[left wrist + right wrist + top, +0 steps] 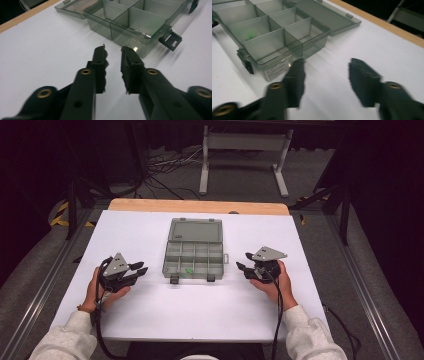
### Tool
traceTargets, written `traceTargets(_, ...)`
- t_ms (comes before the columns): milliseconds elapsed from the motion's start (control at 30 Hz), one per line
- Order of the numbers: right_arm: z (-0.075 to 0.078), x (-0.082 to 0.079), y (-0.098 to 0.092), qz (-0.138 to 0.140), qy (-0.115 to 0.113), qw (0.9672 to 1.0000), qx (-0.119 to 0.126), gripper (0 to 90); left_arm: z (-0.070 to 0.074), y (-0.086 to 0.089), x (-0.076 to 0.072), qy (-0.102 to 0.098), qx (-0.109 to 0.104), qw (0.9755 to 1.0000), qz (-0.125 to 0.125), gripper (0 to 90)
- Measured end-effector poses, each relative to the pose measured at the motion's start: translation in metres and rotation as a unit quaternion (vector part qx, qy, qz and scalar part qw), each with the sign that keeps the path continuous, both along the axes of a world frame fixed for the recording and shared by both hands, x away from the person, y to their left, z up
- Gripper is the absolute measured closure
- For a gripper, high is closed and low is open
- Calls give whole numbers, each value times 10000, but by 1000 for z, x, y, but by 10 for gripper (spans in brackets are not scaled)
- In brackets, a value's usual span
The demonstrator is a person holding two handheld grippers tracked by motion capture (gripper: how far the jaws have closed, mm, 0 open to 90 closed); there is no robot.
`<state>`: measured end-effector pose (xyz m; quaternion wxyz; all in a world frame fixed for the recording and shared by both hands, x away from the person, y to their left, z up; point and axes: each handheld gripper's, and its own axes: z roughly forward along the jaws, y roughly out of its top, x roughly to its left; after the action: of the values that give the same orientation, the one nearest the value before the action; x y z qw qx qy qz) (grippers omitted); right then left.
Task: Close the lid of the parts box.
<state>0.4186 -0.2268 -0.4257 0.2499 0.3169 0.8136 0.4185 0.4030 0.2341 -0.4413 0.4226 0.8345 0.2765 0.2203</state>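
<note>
Translucent grey plastic organizer box (193,251), rectangular, lid open flat.

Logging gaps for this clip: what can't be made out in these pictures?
- Green item in the box: too small in the high view, smeared behind a divider in the right gripper view.
- Label on the box wall: print blurred, right gripper view.
- Small metal parts: blurred behind tinted plastic, left gripper view.
- Box's far end: cut off by the top edge in both gripper views.
</note>
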Motion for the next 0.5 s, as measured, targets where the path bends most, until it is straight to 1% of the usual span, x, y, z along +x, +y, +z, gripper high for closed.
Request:
traceTargets(67,0,3,0,-19,61,10000,-30,717,2,-2,3,20,-9,10000,1,824)
traceTargets(133,1,8,1,25,102,9999,-54,817,5,-3,9,68,-81,9999,-16,876)
traceTargets(167,2,9,2,30,152,9998,-112,851,6,-3,12,75,-63,10000,-9,894)
traceTargets(233,6,14,4,48,209,9996,-158,887,10,-4,21,65,-19,10000,1,899)
traceTargets(300,11,20,6,43,130,9996,-243,900,12,-8,31,76,35,10000,33,900)
traceTargets(333,12,26,7,38,218,9994,-269,900,13,-11,38,101,27,9999,82,900)
traceTargets(367,14,32,9,14,241,9993,-279,900,14,-14,44,136,17,9999,82,900)
traceTargets(400,15,38,11,19,268,9990,-347,900,15,-17,52,139,52,9999,80,900)
traceTargets(433,16,45,14,65,338,9986,-408,900,15,-20,57,142,88,9998,97,900)
traceTargets(467,16,50,16,76,355,9983,-466,900,15,-23,63,156,97,9997,135,900)
traceTargets(500,16,56,19,89,382,9978,-543,900,16,-26,71,236,129,9996,118,900)
